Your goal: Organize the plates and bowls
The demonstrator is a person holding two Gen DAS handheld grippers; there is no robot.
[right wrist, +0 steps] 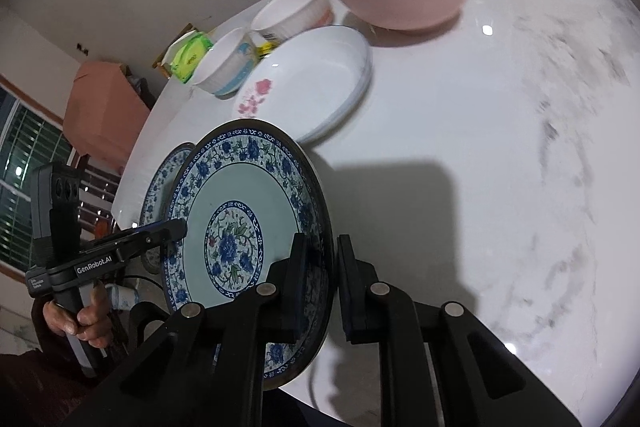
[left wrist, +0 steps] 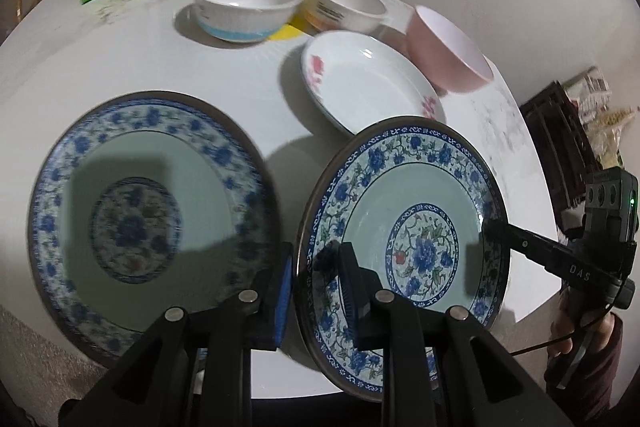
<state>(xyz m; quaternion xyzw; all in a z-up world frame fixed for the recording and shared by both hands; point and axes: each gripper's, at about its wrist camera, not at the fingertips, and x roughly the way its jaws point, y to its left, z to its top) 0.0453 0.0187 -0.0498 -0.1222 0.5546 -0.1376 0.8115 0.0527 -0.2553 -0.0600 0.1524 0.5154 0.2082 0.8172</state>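
Above the table [left wrist: 120, 59], both grippers' fingers [left wrist: 348, 283] pinch one tilted plate [left wrist: 408, 195].

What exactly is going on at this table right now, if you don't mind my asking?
A person is sorting dishes with two handheld tongs. The left tongs and right tongs each clamp an opposite rim of one blue floral plate, holding it tilted. A matching plate lies beside it on the table; the bowls sit untouched.
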